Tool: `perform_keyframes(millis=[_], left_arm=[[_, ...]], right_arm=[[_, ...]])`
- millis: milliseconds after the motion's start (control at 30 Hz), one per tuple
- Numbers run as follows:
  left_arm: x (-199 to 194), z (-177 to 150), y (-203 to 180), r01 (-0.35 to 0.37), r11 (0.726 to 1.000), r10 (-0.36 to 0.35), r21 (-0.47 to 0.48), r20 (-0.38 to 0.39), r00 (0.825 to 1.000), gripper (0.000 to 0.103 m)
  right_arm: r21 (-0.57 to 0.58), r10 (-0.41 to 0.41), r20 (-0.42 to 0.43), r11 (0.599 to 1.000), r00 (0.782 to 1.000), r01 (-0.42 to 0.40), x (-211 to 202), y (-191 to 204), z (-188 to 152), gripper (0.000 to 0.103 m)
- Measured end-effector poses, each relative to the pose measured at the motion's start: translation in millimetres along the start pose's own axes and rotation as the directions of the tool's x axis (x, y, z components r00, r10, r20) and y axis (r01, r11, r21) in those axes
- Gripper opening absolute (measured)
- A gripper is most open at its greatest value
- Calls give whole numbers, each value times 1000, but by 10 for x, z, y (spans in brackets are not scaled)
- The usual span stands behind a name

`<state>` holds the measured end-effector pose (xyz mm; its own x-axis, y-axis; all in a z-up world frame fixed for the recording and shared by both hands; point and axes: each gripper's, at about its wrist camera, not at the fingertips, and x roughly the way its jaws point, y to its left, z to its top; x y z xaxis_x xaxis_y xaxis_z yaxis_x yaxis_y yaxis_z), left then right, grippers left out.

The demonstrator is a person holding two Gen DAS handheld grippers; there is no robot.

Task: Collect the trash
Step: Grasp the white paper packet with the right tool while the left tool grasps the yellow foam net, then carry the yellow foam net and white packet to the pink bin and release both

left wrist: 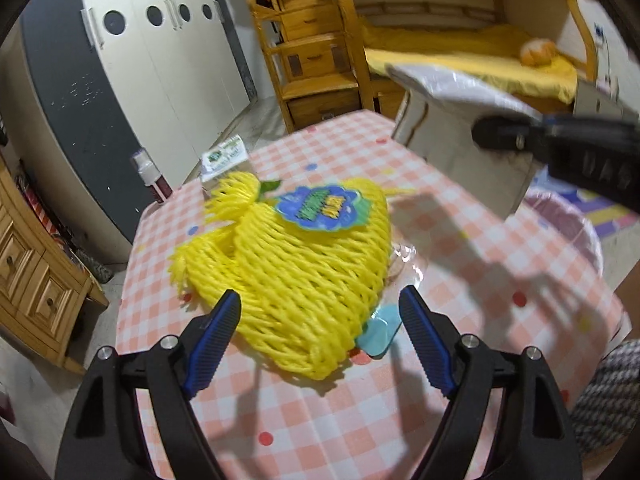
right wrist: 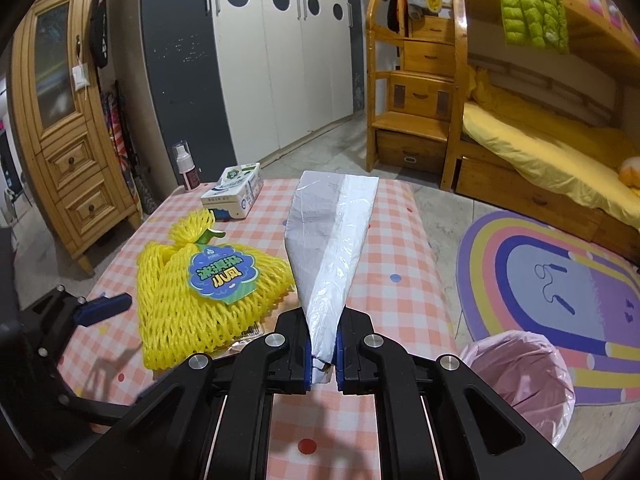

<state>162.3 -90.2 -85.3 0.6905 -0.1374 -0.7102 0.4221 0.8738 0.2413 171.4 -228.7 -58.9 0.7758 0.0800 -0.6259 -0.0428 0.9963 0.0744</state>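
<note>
Right gripper point(right wrist: 323, 354) clamped on the narrow end of a flat white-and-grey plastic mailer bag point(right wrist: 334, 240), bag lifted clear and fanning out ahead above the pink-and-white checked tablecloth point(right wrist: 400, 300); left gripper point(left wrist: 320, 320) spread wide, blue ribbed pads either side of the near corner of a yellow foam-net fruit sleeve with a blue-green label point(left wrist: 296, 264), pads seemingly not yet pressing on it; sleeve lying flat on the cloth, partly covering a crumpled clear wrapper with a pale blue tab point(left wrist: 380, 332). Pink-lined waste bin point(right wrist: 520, 384) standing on the floor just past the table's right edge, below the held bag. Likely next: pinch the net, swing the bag over the bin. Risks, as judgement only: soft springy net squashing and sliding out of a shallow corner bite; net snagging the clear wrapper beneath and dragging it off the table; light stiff bag catching the bin rim or drifting onto the rainbow rug point(right wrist: 560, 264) if let go too high; sweep of the left tool toward the white carton point(right wrist: 234, 192) and small spray bottle point(right wrist: 187, 170) at the far corner knocking them over.
</note>
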Motion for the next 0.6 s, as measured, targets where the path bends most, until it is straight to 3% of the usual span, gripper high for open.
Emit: perform_keyframes(millis=[67, 200, 400, 433, 500, 600], left_arm=[[80, 6, -29, 3, 1000, -3, 8, -27, 1000, 77], [220, 8, 1, 27, 1000, -28, -9, -82, 996, 63], [139, 6, 93, 76, 996, -79, -49, -59, 995, 21], [121, 15, 117, 76, 995, -79, -60, -49, 996, 13], [46, 25, 187, 69, 995, -70, -79, -13, 997, 10], [-209, 87, 359, 33, 993, -20, -111, 117, 993, 9]], right_arm=[[4, 3, -5, 1000, 1000, -3, 6, -14, -3, 8], [6, 8, -8, 1000, 1000, -8, 12, -27, 3, 8], [7, 13, -6, 1000, 1000, -13, -8, -36, 3, 8], [6, 13, -4, 1000, 1000, -13, -13, -43, 3, 8], [5, 13, 1, 1000, 1000, -13, -22, -47, 5, 8], [7, 11, 25, 1000, 1000, -11, -67, -48, 19, 8]])
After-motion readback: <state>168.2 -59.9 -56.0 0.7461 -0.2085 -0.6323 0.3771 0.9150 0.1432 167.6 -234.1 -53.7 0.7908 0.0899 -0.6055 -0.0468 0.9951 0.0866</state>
